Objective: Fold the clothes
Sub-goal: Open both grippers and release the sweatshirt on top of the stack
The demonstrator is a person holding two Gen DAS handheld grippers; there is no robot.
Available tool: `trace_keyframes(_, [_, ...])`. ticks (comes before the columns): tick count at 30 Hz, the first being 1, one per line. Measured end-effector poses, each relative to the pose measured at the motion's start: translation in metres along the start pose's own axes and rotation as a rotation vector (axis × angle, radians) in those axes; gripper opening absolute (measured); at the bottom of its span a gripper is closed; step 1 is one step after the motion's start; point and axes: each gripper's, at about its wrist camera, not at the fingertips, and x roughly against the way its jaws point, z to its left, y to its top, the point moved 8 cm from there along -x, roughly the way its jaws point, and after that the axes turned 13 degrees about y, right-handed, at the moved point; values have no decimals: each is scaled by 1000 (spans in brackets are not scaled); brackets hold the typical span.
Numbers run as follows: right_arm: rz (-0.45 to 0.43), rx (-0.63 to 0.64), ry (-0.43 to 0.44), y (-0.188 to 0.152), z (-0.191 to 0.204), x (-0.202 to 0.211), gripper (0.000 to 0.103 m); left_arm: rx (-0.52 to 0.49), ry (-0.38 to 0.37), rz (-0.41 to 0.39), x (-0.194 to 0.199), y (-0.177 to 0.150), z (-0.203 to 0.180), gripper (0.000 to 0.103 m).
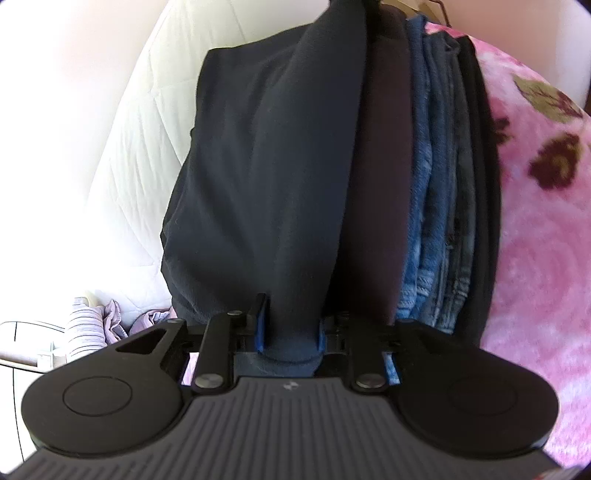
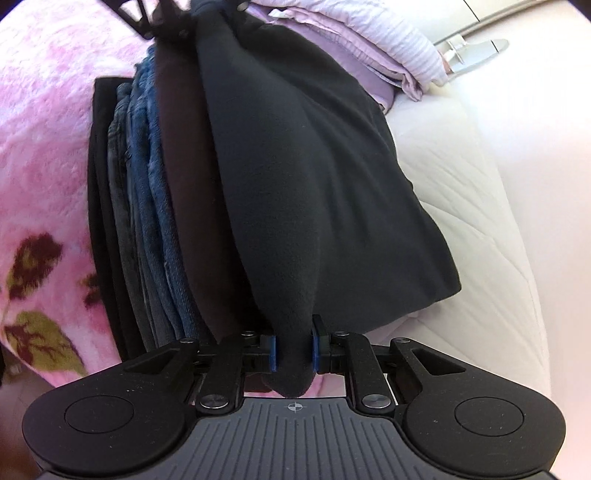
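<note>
A folded black garment (image 1: pixel 266 155) hangs stretched between my two grippers, beside a stack of folded clothes (image 1: pixel 436 184). My left gripper (image 1: pixel 291 325) is shut on one end of the black garment. My right gripper (image 2: pixel 293 350) is shut on its other end, and the garment (image 2: pixel 303 166) fills the middle of the right wrist view. The stack (image 2: pixel 147 206) holds a brown piece, several blue jeans and a black piece. The left gripper also shows at the top of the right wrist view (image 2: pixel 159 18).
The stack lies on a pink flowered blanket (image 1: pixel 535 221), also in the right wrist view (image 2: pixel 44 147). A white quilted mattress (image 2: pixel 480 206) lies on the other side. Folded lilac striped clothes (image 2: pixel 388 44) sit at its far end.
</note>
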Motion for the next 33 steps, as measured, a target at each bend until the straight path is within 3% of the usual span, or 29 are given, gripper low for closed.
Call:
trace_keyframes(11, [21, -39, -18, 0, 5, 3, 18, 91, -43, 79, 18, -41, 18, 25])
trace_keyframes(13, [23, -74, -11, -2, 2, 10, 19, 126, -56, 127, 29, -47, 21, 25])
trace_keyframes(16, [43, -169, 12, -9, -6, 21, 20, 270, -75, 236, 35, -101, 47, 25])
trace_keyframes(19, [35, -292, 22, -10, -19, 34, 20, 471, -65, 316, 42, -116, 78, 25])
trace_keyframes(24, [-76, -512, 6, 4, -57, 63, 20, 664, -50, 348, 42, -107, 118, 25])
trace_keyframes(28, [-192, -635, 94, 32, -94, 51, 20, 687, -78, 305, 20, -88, 139, 25])
trace_keyframes(33, [-228, -700, 185, 63, -145, -7, 20, 663, -127, 281, -38, -58, 131, 25])
